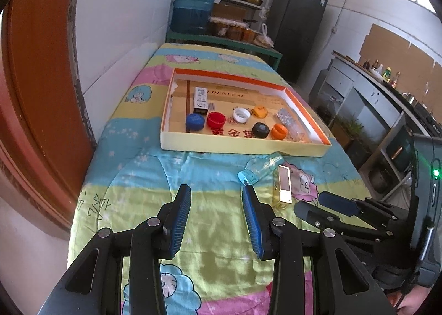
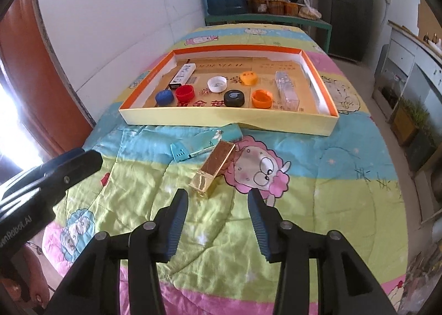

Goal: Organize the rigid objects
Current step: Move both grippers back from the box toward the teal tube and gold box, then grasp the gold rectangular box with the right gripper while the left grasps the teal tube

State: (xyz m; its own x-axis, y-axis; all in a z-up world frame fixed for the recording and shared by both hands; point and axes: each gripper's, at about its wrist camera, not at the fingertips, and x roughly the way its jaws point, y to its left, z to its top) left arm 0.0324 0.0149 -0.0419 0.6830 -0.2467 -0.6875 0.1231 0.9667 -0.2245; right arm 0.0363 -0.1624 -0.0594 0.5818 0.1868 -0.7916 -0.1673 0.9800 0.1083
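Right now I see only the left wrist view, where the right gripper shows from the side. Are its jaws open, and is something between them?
Observer: The right gripper is open. Nothing is between its jaws; only the quilt shows in the gap.
Operator: And the thin pale thing beside the blue packet, what is it?
Observer: From the right wrist view it is a shiny gold box. It lies flat on the quilt just ahead of the right jaws, and its far end reaches the blue packet.
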